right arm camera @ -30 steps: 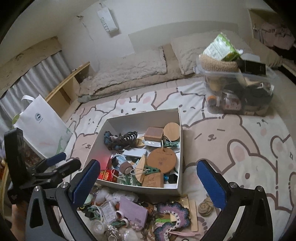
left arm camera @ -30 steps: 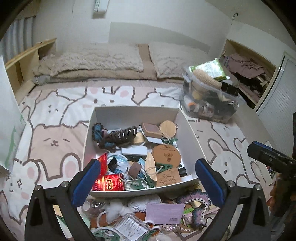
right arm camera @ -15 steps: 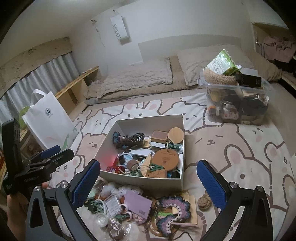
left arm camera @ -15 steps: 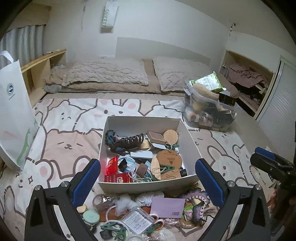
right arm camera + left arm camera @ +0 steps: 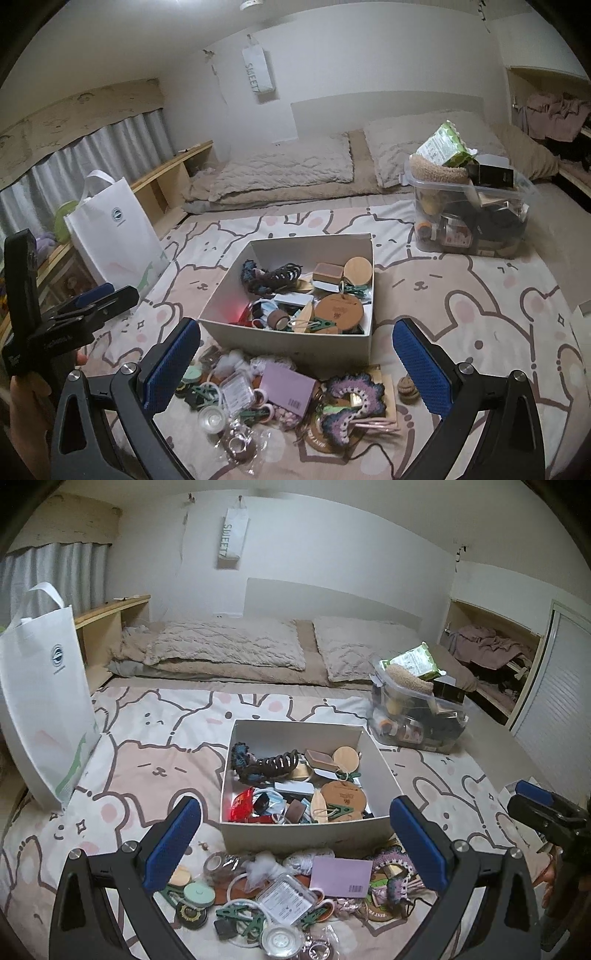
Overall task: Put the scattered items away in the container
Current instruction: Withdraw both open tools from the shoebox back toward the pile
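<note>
A white open box (image 5: pixel 306 836) (image 5: pixel 284 341) sits on the bed, holding a dark hair claw (image 5: pixel 275 764), wooden discs and other small items. In front of it lies a scattered pile: a lilac card (image 5: pixel 340 877) (image 5: pixel 290 387), a clear plastic case (image 5: pixel 286 902), green clips, tape rolls, a purple crocheted fan (image 5: pixel 351 397). My left gripper (image 5: pixel 295 838) is open and empty, above the pile and back from the box. My right gripper (image 5: pixel 295 354) is open and empty, also over the pile. Each gripper shows at the edge of the other's view.
A clear plastic bin (image 5: pixel 417 716) (image 5: pixel 465 218) packed with things stands behind the box to the right. A white tote bag (image 5: pixel 40 698) (image 5: pixel 114 236) stands at the left. Pillows lie at the bed's far end. A small brown knot (image 5: pixel 408 387) lies to the right of the pile.
Both grippers have pulled back and risen from the box, so more of the scattered pile and the room shows. Both stay open and empty.
</note>
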`<state>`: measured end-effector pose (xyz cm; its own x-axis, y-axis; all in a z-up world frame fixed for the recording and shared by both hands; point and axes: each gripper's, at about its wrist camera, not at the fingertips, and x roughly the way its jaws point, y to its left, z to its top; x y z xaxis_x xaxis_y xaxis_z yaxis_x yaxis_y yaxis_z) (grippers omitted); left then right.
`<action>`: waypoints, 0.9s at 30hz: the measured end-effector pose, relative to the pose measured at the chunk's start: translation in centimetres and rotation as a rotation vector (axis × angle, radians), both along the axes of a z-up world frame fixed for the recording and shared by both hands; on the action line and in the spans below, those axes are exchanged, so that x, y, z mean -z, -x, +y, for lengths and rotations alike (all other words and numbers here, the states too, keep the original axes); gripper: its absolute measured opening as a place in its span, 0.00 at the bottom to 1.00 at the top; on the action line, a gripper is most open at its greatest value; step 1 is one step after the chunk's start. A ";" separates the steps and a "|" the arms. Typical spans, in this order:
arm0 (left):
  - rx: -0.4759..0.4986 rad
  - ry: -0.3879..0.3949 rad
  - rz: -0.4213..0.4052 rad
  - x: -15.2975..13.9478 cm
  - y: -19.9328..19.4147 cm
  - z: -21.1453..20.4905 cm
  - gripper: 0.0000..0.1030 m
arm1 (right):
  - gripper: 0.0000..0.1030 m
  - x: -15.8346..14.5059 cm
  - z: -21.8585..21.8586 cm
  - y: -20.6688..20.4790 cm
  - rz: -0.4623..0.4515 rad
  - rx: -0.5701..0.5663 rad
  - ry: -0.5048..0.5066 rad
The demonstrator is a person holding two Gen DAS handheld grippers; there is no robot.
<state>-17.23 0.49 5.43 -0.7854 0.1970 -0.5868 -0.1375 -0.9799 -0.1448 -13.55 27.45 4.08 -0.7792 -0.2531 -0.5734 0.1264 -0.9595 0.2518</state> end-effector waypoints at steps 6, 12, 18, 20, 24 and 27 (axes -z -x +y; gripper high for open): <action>-0.015 0.008 0.017 -0.1 -2.4 -0.9 1.00 | 1.00 -0.2 -0.9 -1.9 0.019 -0.007 -0.003; -0.031 0.013 0.019 0.0 -4.3 -1.9 1.00 | 1.00 -0.1 -1.7 -3.6 0.026 -0.012 -0.008; -0.032 0.021 0.033 -0.2 -5.5 -2.2 1.00 | 1.00 0.1 -2.1 -4.8 0.028 -0.012 -0.010; -0.033 0.019 0.035 -0.1 -5.9 -2.3 1.00 | 1.00 0.5 -2.1 -5.1 0.026 -0.012 -0.006; -0.036 0.015 0.023 0.3 -6.3 -2.6 1.00 | 1.00 1.3 -2.3 -5.2 0.015 -0.010 -0.002; -0.033 0.014 0.002 1.1 -6.5 -2.7 1.00 | 1.00 2.3 -2.4 -5.3 0.007 0.000 -0.010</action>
